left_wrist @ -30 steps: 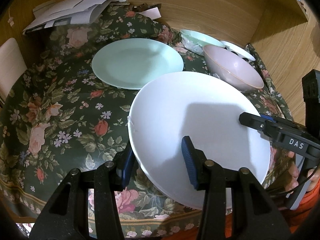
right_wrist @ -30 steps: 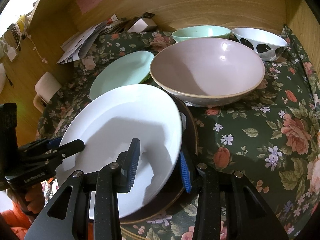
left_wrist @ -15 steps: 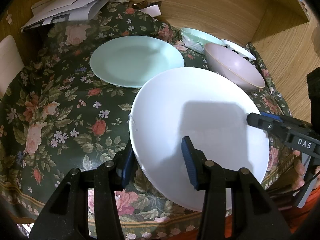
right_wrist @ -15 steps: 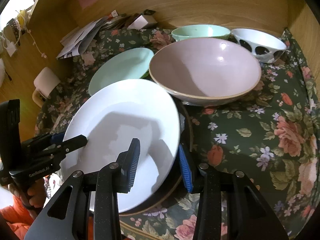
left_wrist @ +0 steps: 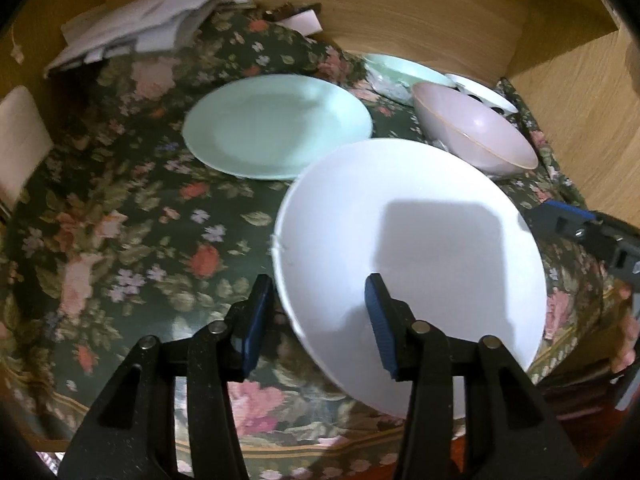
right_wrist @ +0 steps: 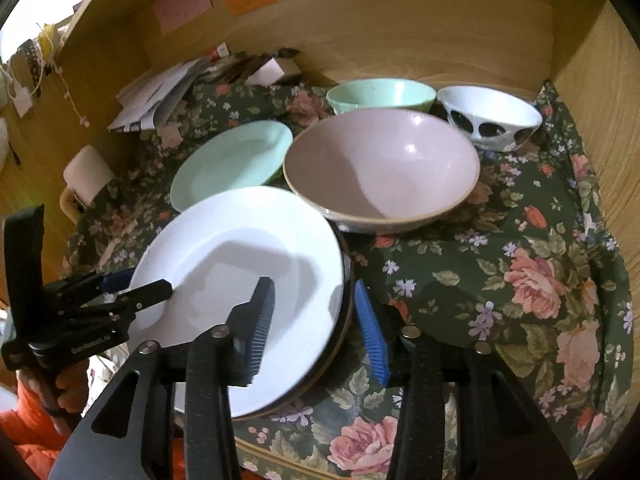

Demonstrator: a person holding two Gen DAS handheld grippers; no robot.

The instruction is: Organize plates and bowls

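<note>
Left wrist view, items running left to right across the desk [left_wrist: 560,92] under the dark green floral cloth [left_wrist: 120,232]:

1. Loose white papers [left_wrist: 140,32], lying at the far left corner; not part of the task.
2. Pale mint-green flat round plate [left_wrist: 276,124], sitting alone on the cloth, unstacked.
3. Large white round ceramic plate [left_wrist: 420,240], hanging over the near edge; the left gripper [left_wrist: 316,320] is straddling its left rim, its jaws opening and the pads not visibly pressing.
4. Wide dusty-pink ceramic bowl [left_wrist: 476,132], standing just behind the white plate, empty.
5. Small mint-green bowl [left_wrist: 404,68] and white bowl with black oval spots [left_wrist: 480,96], standing at the back wall, side by side, un-nested.

Right wrist view, same order: the white plate [right_wrist: 240,276] is resting on a dark round plate with a tan rim [right_wrist: 344,336], only the edge of which is showing. The right gripper [right_wrist: 316,328] is straddling the right rim of this pair, jaws opening, pads apart from the rims.

Judged progress: one stack of two plates is forming at the near edge, and both grippers appear to be letting go of it. Remaining, by appearance: the mint plate is awaiting a place on the stack, and the three bowls are awaiting nesting or grouping. Roughly the first part is done; most is outstanding.
</note>
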